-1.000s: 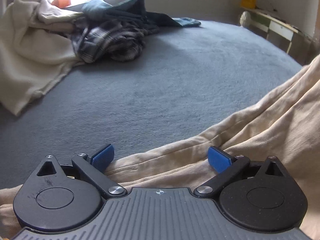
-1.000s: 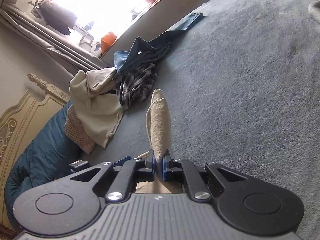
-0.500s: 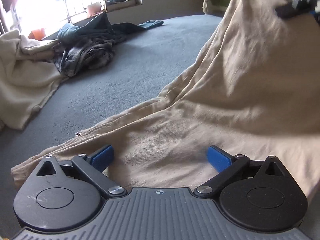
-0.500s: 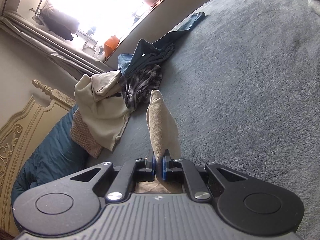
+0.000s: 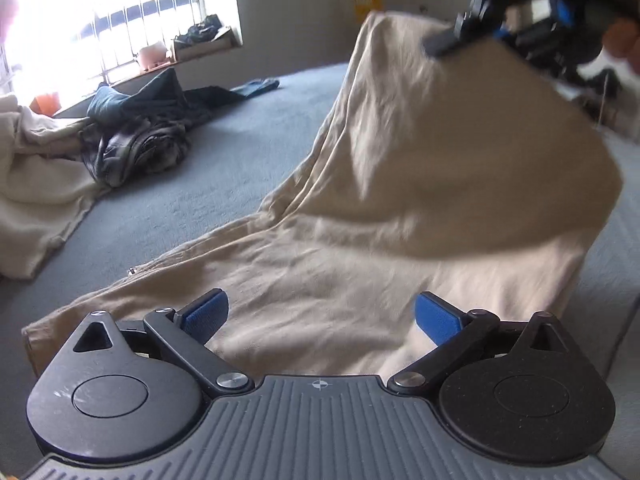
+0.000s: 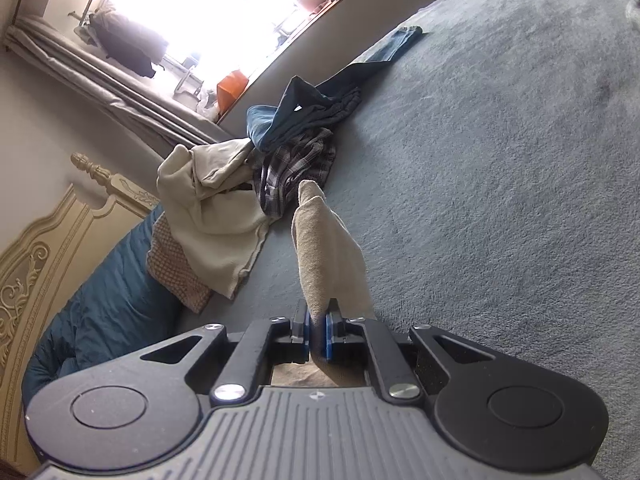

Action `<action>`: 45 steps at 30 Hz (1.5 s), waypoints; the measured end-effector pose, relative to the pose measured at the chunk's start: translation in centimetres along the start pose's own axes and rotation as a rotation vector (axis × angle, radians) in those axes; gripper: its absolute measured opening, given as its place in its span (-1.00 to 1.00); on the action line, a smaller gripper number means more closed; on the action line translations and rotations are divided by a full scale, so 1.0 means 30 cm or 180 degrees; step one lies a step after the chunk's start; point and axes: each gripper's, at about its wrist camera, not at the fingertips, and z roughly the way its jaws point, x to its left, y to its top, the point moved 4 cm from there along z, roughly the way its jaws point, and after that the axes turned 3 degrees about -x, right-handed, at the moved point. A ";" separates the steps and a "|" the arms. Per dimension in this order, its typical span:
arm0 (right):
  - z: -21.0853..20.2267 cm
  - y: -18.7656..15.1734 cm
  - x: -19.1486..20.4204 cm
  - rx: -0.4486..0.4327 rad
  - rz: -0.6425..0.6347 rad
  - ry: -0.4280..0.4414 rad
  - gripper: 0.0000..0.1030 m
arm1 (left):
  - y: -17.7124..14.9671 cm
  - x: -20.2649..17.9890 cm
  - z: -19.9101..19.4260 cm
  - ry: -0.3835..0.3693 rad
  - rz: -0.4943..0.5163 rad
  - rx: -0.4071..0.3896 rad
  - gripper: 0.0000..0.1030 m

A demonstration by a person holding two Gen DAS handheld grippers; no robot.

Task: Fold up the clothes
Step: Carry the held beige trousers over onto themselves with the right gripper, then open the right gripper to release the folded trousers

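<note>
A beige garment lies partly on the grey blanket, with one end lifted high at the upper right. My left gripper is open and empty, its blue pads just above the flat part of the garment. My right gripper is shut on a fold of the beige garment, which sticks up between the pads. The right gripper also shows in the left wrist view, holding the raised end.
A heap of clothes lies at the far side: a cream garment, a plaid shirt and dark blue pieces. In the right wrist view a teal quilt and a carved headboard stand left.
The right gripper has lifted its end of the beige garment higher. The left gripper has moved over the garment's flat part and stays open.
</note>
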 end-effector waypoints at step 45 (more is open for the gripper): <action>0.403 -0.192 0.709 0.0863 -0.0981 0.0555 -0.08 | -0.277 0.516 -0.360 -0.0080 -0.2801 -0.0198 0.95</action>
